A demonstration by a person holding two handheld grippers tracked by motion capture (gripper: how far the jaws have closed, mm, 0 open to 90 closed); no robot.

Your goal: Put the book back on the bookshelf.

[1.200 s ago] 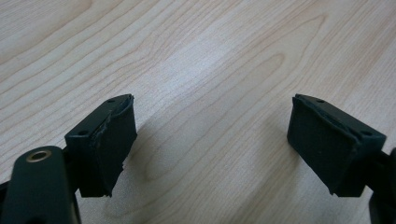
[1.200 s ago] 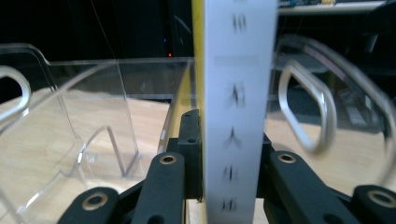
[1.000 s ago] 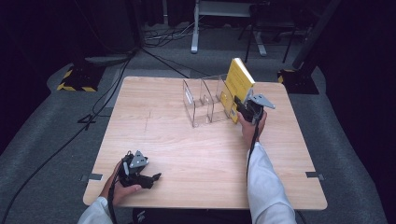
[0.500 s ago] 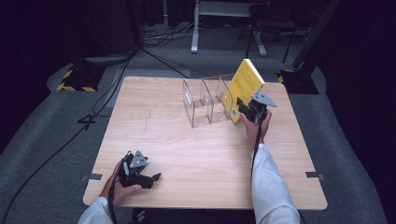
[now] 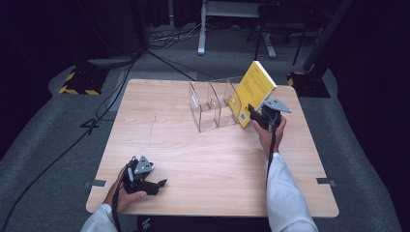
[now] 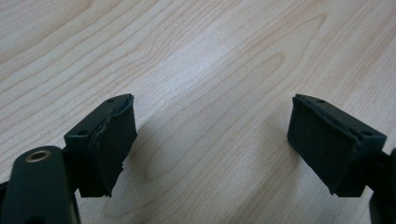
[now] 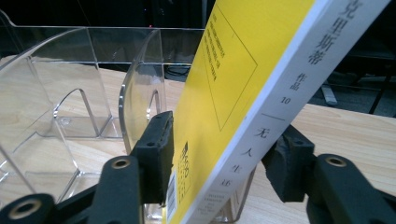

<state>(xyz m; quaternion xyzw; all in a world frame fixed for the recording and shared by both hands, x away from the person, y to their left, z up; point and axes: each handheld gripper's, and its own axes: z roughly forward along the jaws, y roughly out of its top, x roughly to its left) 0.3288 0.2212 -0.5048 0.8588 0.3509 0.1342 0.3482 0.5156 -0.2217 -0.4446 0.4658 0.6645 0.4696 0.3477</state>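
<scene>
Book: the yellow book [image 5: 254, 92] sits in the right-hand slot of the clear file holder [image 5: 212, 104], lower end down inside, top leaning well out to the right, away from the other slots. In the right gripper view the book [image 7: 224, 93] runs tilted between my jaws, white spine side toward the right one.

Right gripper: my right gripper [image 5: 263, 116] is at the book's lower edge, and its jaws have just been opening. The book is between them, but the left jaw stands a hair off the cover and the right one has a clear gap to the spine, so I'd call it let go, not gripped.

Left gripper: my left gripper [image 5: 145, 181] is parked near the front-left of the table [image 5: 159, 140], well apart from everything. Jaws spread, nothing between them but bare wood [image 6: 205, 93].

Where I think I am: dropping the book into the holder, right at the release.

What could go wrong #1: that lean. With the jaws off it, the book rests only on the slot's wall, and I think it could flop out sideways or slide.

What could go wrong #2: the holder is light-looking plastic. A heavy tilted book might tip or scoot it.

What could go wrong #3: pulling my hand back carelessly. A jaw could snag the cover's bottom corner and drag the book out.

Can't tell: whether the book's bottom edge is fully seated on the slot floor.
</scene>
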